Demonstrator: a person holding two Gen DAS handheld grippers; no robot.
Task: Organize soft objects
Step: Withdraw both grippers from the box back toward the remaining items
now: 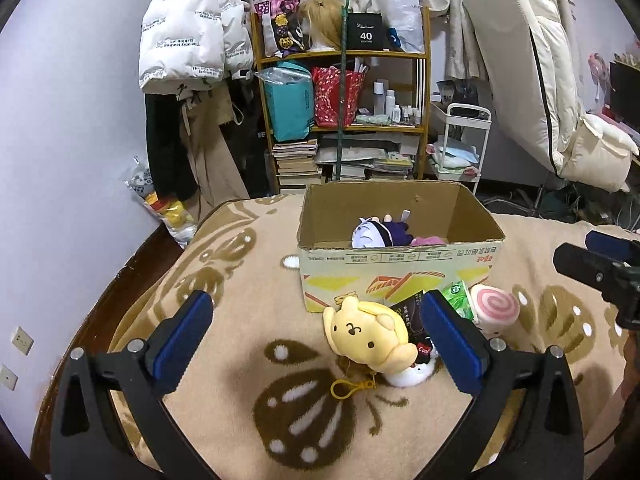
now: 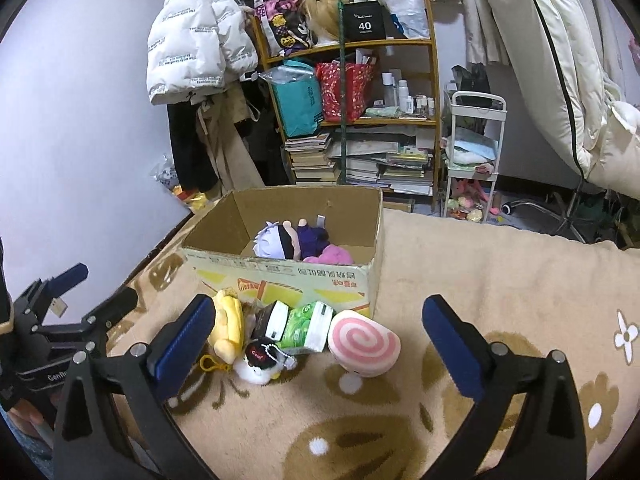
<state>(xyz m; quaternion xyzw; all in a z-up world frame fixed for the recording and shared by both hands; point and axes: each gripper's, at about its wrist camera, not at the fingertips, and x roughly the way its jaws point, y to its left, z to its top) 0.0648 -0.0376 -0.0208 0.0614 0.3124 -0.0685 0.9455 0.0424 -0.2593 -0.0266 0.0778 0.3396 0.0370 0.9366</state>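
Observation:
An open cardboard box (image 1: 400, 258) (image 2: 280, 276) stands on the patterned blanket and holds a white-haired doll (image 2: 280, 242) (image 1: 370, 234) and a pink soft thing (image 2: 330, 256). In front of it lie a yellow dog plush (image 1: 368, 338) (image 2: 228, 326), a small white and black plush (image 2: 260, 362), a green tissue pack (image 2: 300, 326) (image 1: 456, 298) and a pink swirl-roll plush (image 2: 364, 342) (image 1: 496, 306). My left gripper (image 1: 316, 336) is open, just before the yellow plush. My right gripper (image 2: 318, 340) is open, just before the green pack and swirl roll.
The blanket (image 1: 240, 360) covers a bed with a wooden edge (image 1: 120, 280) at the left by the wall. Behind the box stand a cluttered shelf (image 1: 344, 120), hanging coats (image 1: 188, 40), a white trolley (image 2: 476, 152) and a leaning mattress (image 2: 560, 60).

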